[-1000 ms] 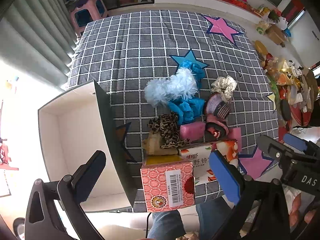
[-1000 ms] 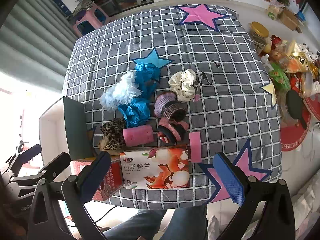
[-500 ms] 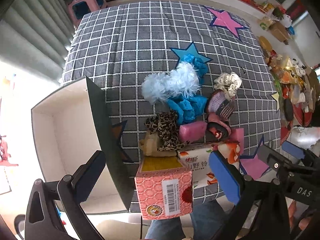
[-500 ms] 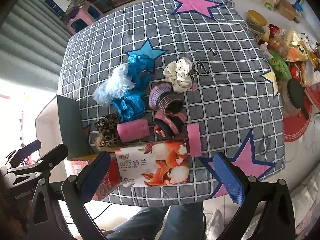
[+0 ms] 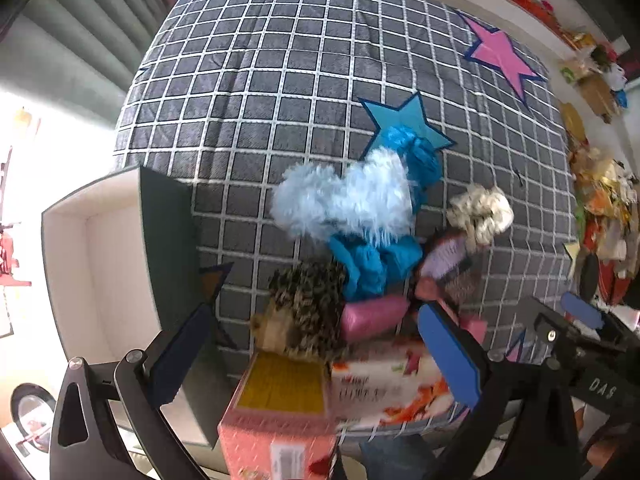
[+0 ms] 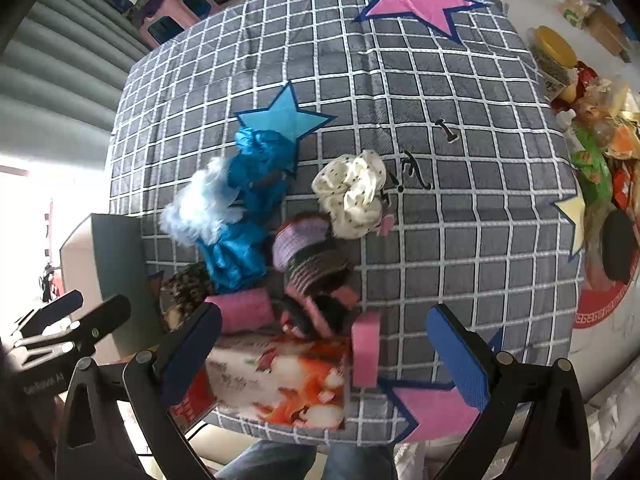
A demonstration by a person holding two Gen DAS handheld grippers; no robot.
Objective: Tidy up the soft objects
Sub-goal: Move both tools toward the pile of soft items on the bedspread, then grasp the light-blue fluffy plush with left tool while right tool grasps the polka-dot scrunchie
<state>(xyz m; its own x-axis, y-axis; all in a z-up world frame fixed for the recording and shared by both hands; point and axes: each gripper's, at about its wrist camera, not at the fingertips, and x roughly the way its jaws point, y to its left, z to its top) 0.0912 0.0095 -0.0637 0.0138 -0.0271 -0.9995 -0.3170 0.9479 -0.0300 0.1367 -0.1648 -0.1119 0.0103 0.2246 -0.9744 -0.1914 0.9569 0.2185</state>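
The white storage box [image 5: 100,276] is sitting at the left edge of the checked quilt [image 5: 280,80], its dark side wall facing the pile, and everything else is lying to the right of that box. The left gripper [image 5: 316,356] is hovering low over the near end of the heap with its blue pads wide apart and nothing between them; it is looking down on the leopard-print scrunchie [image 5: 308,300], which is lying just right of the box, touching the pink foam roll [image 5: 372,316] and the yellow-topped carton [image 5: 280,392]. Further right of the box, the pale blue fluffy piece [image 5: 344,200] is resting on crumpled blue fabric [image 5: 376,264], and beyond them the cream scrunchie [image 6: 352,196] is touching the purple knitted bands [image 6: 304,248]. The right gripper [image 6: 324,356] is also hanging open and empty, above the printed tissue pack [image 6: 280,380] and the pink sponge block [image 6: 366,352]. The step in hand looks like a first pick by the left gripper, probably the leopard scrunchie, since it is nearest the box. To do it well, the pads should be coming down straddling the bunched middle of the fabric, clear of the roll and carton, then closing fully, because such soft cloth is likely to compress and slip from a shallow pinch.
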